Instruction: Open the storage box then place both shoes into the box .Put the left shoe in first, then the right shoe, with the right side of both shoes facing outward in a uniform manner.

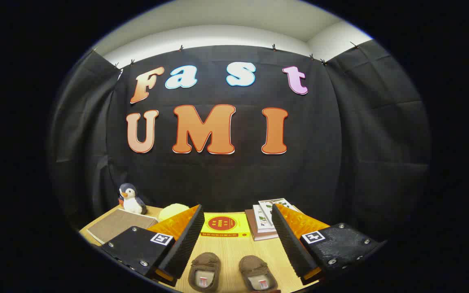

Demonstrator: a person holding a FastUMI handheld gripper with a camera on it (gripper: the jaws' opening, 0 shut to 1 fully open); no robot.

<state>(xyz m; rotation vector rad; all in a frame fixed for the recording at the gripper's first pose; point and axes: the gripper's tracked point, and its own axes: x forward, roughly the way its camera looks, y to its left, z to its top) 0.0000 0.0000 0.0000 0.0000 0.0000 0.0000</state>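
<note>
Jaws wide, empty; shoes (231, 273) between.

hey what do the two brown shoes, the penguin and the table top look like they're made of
Shoes, lying between the open gripper's fingers: probably suede or soft fabric, matte brown, no shine. Penguin, beyond the fingers: plush, with a fuzzy outline. Table: light wood or wood-look laminate, smooth, with visible grain lines; which one can't be told.
</note>
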